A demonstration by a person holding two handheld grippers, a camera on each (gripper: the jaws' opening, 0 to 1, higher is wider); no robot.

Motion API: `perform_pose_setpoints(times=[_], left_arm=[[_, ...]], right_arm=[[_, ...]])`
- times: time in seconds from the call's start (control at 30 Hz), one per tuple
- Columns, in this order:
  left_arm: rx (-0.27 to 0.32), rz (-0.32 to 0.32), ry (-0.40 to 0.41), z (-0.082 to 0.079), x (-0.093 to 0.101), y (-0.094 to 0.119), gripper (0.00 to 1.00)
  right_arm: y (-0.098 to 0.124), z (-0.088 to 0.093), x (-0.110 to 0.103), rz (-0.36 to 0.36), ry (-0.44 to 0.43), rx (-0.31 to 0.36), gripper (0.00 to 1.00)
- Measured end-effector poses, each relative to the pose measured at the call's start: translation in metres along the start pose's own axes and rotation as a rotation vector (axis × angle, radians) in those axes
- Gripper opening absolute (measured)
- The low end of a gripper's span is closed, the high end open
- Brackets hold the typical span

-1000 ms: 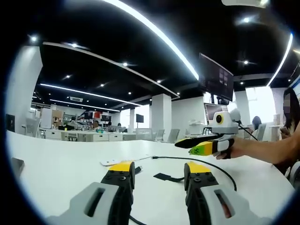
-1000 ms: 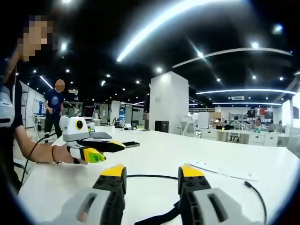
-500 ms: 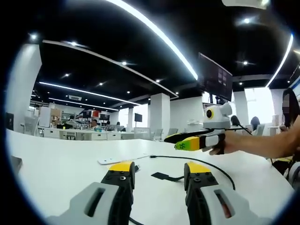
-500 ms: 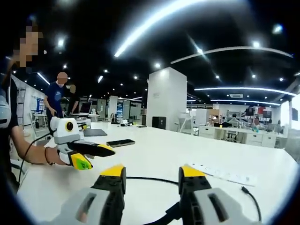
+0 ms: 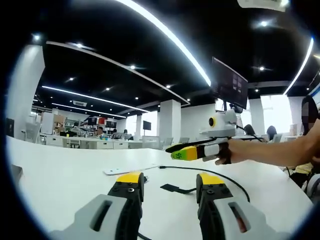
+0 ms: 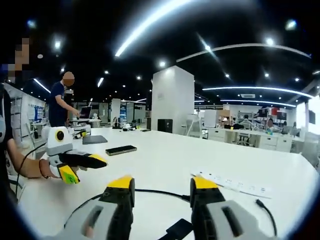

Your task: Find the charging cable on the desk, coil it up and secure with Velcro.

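Observation:
A black charging cable lies in a loose arc on the white desk, its plug pointing left. A black Velcro strap on the cable rests just beyond my left gripper, which is open and holds nothing. My right gripper hovers above the cable, held by a hand. In the right gripper view my right gripper is open over the cable, with the strap below and a plug to the right. The left gripper sits at the left.
A white power strip lies beside the cable's plug, and shows again in the right gripper view, power strip. A dark phone and a grey laptop lie farther back. A person stands by another desk.
The right gripper has moved left and slightly up above the cable. In the right gripper view the left gripper has slid left and lower, and the Velcro strap has come into sight below.

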State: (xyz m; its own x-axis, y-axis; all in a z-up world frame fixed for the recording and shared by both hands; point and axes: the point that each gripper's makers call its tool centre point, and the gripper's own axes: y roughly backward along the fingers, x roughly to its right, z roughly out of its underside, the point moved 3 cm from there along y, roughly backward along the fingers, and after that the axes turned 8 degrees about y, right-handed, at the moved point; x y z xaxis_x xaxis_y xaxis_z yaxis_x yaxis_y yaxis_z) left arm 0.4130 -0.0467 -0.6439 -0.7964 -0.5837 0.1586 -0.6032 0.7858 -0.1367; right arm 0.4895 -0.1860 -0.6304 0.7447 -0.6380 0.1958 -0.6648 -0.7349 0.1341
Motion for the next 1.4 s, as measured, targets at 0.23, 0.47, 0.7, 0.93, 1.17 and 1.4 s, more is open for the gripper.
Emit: perform_pose_setpoints(times=[0.23, 0.47, 0.7, 0.93, 1.17, 1.4], left_arm=[[-0.003, 0.000, -0.001, 0.001, 0.001, 0.000, 0.42], [-0.006, 0.001, -0.001, 0.003, 0.002, 0.001, 0.42], [-0.007, 0.000, 0.000, 0.003, 0.000, 0.000, 0.42], [-0.007, -0.002, 0.003, 0.003, -0.001, 0.000, 0.42], [-0.005, 0.008, 0.003, 0.002, 0.000, -0.001, 0.42], [-0.002, 0.007, 0.009, 0.001, -0.003, -0.001, 0.42]], right_arm=[[0.001, 0.002, 0.003, 0.020, -0.037, 0.006, 0.44], [-0.003, 0.008, 0.016, 0.037, -0.024, -0.021, 0.45], [-0.008, 0.010, 0.023, 0.043, -0.011, -0.041, 0.45], [-0.016, 0.018, 0.022, 0.050, 0.013, -0.088, 0.45], [-0.025, 0.022, 0.024, 0.041, 0.033, -0.120, 0.44], [-0.037, 0.031, 0.024, 0.040, 0.037, -0.156, 0.44]])
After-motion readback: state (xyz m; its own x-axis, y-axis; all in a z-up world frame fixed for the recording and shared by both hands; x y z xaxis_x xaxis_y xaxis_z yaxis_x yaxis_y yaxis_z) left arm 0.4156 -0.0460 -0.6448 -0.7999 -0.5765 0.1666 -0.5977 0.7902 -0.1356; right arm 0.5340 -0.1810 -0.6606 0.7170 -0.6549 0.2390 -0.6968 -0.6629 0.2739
